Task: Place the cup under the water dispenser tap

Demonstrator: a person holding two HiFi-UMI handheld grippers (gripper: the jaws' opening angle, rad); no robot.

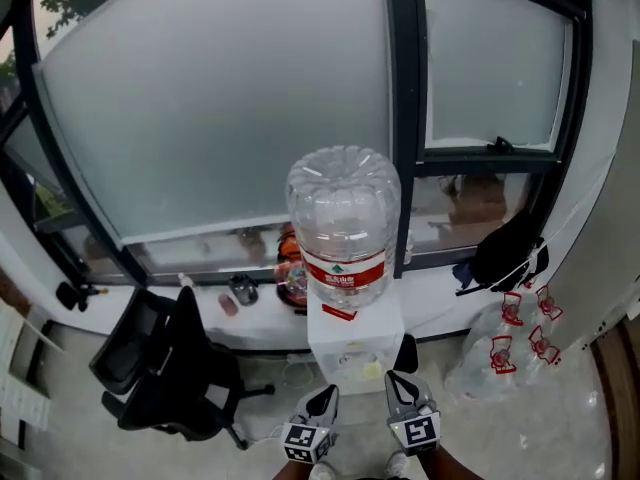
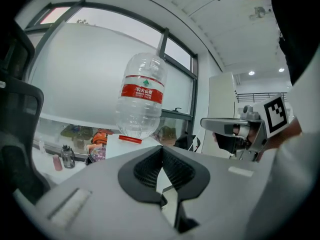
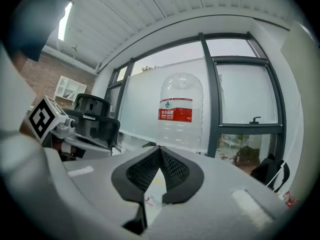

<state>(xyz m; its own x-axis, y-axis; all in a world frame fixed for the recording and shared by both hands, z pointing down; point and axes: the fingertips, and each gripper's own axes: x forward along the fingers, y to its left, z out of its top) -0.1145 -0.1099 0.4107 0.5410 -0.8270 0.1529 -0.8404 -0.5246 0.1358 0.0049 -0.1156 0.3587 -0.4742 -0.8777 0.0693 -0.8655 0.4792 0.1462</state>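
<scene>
No cup shows in any view. The water dispenser is a white box carrying a large clear upturned bottle with a red label; the same bottle shows in both gripper views. Its taps are too small to make out. My left gripper and right gripper are side by side just in front of the dispenser, pointing at it. The left gripper is shut with nothing between its pads. The right gripper is shut and empty too.
A black office chair stands left of the dispenser. The white window sill behind holds a small bottle and other small items. A black bag and clear plastic bags with red print are at the right. Large frosted windows fill the back.
</scene>
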